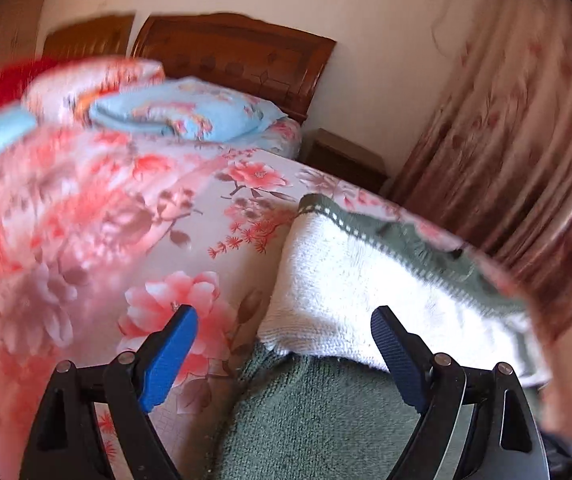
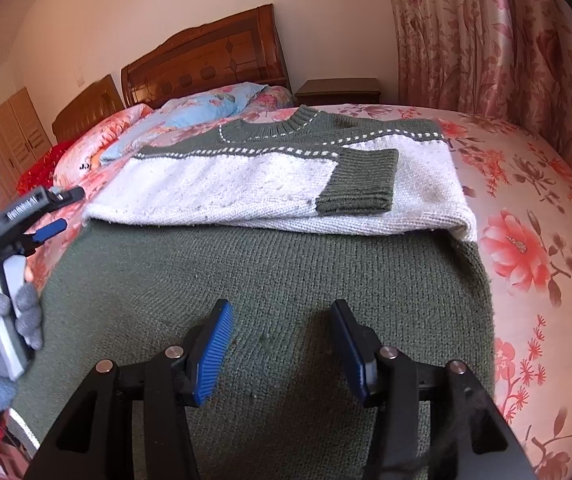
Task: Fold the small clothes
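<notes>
A green and white knitted sweater [image 2: 270, 264] lies flat on the bed, its sleeves folded across the white chest, one green cuff [image 2: 360, 178] on top. My right gripper [image 2: 282, 350] is open and empty, just above the sweater's green lower half. My left gripper [image 1: 284, 354] is open and empty at the sweater's left edge [image 1: 350, 288]; it also shows in the right wrist view [image 2: 52, 220], held in a grey-gloved hand left of the sweater.
The bed has a pink floral sheet [image 2: 534, 264], a blue floral pillow [image 2: 202, 110] and a wooden headboard [image 2: 206, 64]. A bedside table [image 2: 338, 88] and floral curtains [image 2: 506, 48] stand to the right.
</notes>
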Demonstrator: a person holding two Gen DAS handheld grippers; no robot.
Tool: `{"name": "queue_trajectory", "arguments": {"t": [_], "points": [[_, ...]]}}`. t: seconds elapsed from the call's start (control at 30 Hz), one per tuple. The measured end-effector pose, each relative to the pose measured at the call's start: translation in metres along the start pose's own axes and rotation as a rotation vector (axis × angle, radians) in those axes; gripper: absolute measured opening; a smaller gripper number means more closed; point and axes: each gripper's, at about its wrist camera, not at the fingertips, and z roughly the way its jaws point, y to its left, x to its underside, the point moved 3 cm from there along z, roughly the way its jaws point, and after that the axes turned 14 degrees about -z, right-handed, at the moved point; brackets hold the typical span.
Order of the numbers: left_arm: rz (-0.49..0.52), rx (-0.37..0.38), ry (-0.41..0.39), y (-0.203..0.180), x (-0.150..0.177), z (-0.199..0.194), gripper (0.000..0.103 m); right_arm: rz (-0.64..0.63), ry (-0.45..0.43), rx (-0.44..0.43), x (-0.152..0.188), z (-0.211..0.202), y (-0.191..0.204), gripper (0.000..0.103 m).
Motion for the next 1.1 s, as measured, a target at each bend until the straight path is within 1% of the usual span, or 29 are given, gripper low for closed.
{"name": "queue_trajectory", "arguments": {"t": [0.07, 0.1, 0.13, 0.17, 0.23, 0.3, 0.37, 0.43, 0.5, 0.53, 0.57, 0.6, 0.63, 0.67, 0.7, 0.73, 0.8, 0.83, 0.87, 0.9, 0.93, 1.0, 1.03, 1.1], "points": [[0.041, -0.027, 0.015, -0.004, 0.001, 0.003, 0.103, 0.037, -0.019, -0.022, 0.000, -0.004, -0.005, 0.052], [0.046, -0.038, 0.034, -0.005, 0.001, 0.008, 0.103, 0.071, -0.025, -0.040, -0.002, -0.006, -0.011, 0.052], [0.034, -0.046, 0.046, -0.002, 0.000, 0.010, 0.103, 0.098, -0.031, -0.049, -0.003, -0.007, -0.017, 0.052], [0.015, -0.052, 0.059, 0.001, -0.002, 0.013, 0.103, 0.152, -0.044, -0.057, -0.007, -0.008, -0.028, 0.052], [-0.042, -0.045, 0.080, 0.011, -0.004, 0.015, 0.103, 0.212, -0.053, -0.044, -0.014, -0.009, -0.045, 0.052], [-0.075, -0.035, 0.082, 0.017, -0.006, 0.016, 0.103, 0.264, -0.058, -0.037, -0.027, -0.006, -0.064, 0.052], [-0.079, -0.024, 0.075, 0.018, -0.006, 0.013, 0.103, 0.294, -0.067, -0.040, -0.042, 0.001, -0.080, 0.052], [-0.065, -0.017, 0.067, 0.015, -0.005, 0.012, 0.103, 0.307, -0.050, -0.044, -0.050, 0.012, -0.086, 0.052], [-0.057, -0.011, 0.064, 0.013, -0.005, 0.009, 0.103, 0.294, -0.005, -0.050, -0.054, 0.029, -0.087, 0.049], [-0.055, -0.007, 0.062, 0.013, -0.004, 0.008, 0.103, 0.276, 0.038, -0.053, -0.054, 0.041, -0.083, 0.045], [-0.055, -0.005, 0.061, 0.012, -0.005, 0.008, 0.103, 0.257, 0.021, -0.029, -0.055, 0.040, -0.081, 0.044], [-0.056, -0.005, 0.060, 0.012, -0.005, 0.008, 0.103, 0.245, 0.015, -0.019, -0.055, 0.040, -0.078, 0.039], [-0.058, -0.005, 0.062, 0.012, -0.004, 0.008, 0.103, 0.243, 0.019, -0.025, -0.055, 0.042, -0.076, 0.031], [-0.060, -0.005, 0.064, 0.012, -0.004, 0.009, 0.103, 0.247, 0.007, -0.016, -0.055, 0.039, -0.075, 0.015], [-0.061, -0.005, 0.066, 0.012, -0.004, 0.009, 0.103, 0.252, -0.012, -0.014, -0.054, 0.035, -0.075, 0.012], [-0.061, -0.006, 0.068, 0.012, -0.004, 0.010, 0.103, 0.251, -0.048, -0.023, -0.055, 0.029, -0.075, 0.011], [-0.061, -0.006, 0.072, 0.012, -0.004, 0.010, 0.103, 0.225, -0.100, -0.013, -0.058, 0.019, -0.071, 0.011], [-0.061, -0.006, 0.072, 0.012, -0.004, 0.010, 0.103, 0.200, -0.122, 0.010, -0.061, 0.012, -0.069, 0.011], [-0.061, -0.007, 0.072, 0.012, -0.004, 0.010, 0.103, 0.176, -0.122, 0.055, -0.064, 0.007, -0.067, 0.011], [-0.061, -0.007, 0.071, 0.012, -0.004, 0.010, 0.103, 0.176, -0.109, 0.076, -0.064, 0.007, -0.068, 0.011], [-0.061, -0.007, 0.071, 0.012, -0.004, 0.010, 0.103, 0.182, -0.096, 0.080, -0.063, 0.009, -0.068, 0.011], [-0.060, -0.007, 0.072, 0.012, -0.004, 0.011, 0.103, 0.173, -0.021, 0.076, -0.058, 0.026, -0.071, 0.012], [-0.061, -0.008, 0.074, 0.012, -0.004, 0.011, 0.103, 0.162, 0.012, 0.088, -0.054, 0.033, -0.071, 0.016], [-0.061, -0.009, 0.075, 0.013, -0.004, 0.011, 0.103, 0.173, 0.012, 0.118, -0.049, 0.031, -0.074, 0.022]]}}
